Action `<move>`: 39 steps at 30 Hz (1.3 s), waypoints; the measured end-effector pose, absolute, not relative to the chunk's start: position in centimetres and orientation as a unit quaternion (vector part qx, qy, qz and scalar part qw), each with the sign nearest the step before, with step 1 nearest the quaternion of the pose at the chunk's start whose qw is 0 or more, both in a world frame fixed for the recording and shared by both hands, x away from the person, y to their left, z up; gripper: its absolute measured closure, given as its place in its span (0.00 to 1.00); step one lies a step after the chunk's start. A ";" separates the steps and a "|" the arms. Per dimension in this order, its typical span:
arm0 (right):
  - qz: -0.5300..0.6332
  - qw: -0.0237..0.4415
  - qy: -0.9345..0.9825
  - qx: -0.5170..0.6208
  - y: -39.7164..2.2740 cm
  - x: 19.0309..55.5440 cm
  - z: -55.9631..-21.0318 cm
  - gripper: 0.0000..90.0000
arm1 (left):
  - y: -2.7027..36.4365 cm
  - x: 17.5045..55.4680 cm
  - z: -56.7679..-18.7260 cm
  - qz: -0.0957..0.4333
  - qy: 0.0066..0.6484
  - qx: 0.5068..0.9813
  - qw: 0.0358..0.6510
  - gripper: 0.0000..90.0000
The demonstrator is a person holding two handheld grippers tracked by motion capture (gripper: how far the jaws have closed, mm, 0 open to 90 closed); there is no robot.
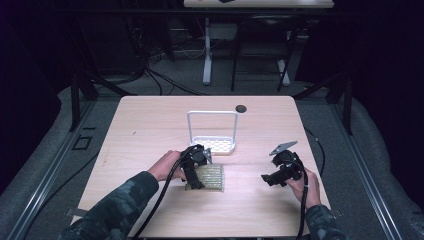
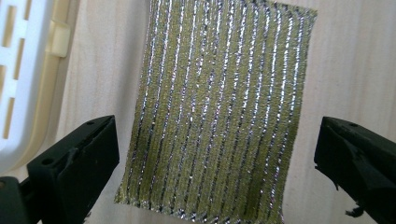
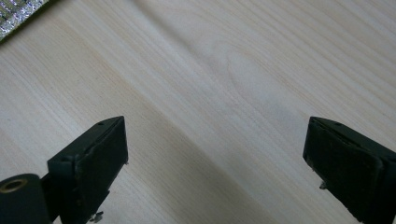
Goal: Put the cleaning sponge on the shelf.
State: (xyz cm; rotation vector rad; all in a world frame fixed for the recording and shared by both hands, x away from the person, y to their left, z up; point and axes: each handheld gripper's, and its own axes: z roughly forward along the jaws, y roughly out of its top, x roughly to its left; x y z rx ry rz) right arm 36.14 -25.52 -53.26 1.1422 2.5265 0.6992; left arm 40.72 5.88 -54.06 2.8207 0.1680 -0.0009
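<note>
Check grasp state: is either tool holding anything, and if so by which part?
Nothing is held. The left tool has its jaws wide open on either side of the green scouring pad, which lies flat on the table. The right tool is open over bare wood.

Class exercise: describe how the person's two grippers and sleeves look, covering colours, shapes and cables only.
Both grippers are black, each with two blocky, flat-faced jaws. The left gripper trails a thick black cable toward the table's near edge. The right gripper carries a grey three-cornered plate on top and a thinner black cable. The sleeves are a dark camouflage pattern.
</note>
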 end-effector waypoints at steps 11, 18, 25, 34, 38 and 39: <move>0.238 0.142 0.876 0.394 -25.5 36.1 -53.3 0.07 | 5.9 40.4 -55.2 0.013 0.063 0.987 0.145 0.10; 0.231 0.142 0.878 0.395 -25.4 36.1 -53.4 0.07 | 6.1 40.1 -55.2 0.021 0.064 0.986 0.150 0.16; 0.229 0.142 0.878 0.396 -25.4 36.1 -53.4 0.07 | 6.7 39.5 -55.2 0.031 0.086 0.981 0.173 0.22; 0.226 0.145 0.877 0.399 -25.5 36.2 -53.5 0.07 | 7.1 38.5 -55.2 0.036 0.104 0.975 0.194 0.37; 0.226 0.141 0.876 0.403 -25.3 36.2 -53.5 0.07 | 7.2 38.6 -55.2 0.039 0.117 0.972 0.202 0.42; 0.223 0.142 0.878 0.398 -25.3 36.2 -53.5 0.07 | 7.3 38.6 -55.2 0.039 0.121 0.971 0.204 0.46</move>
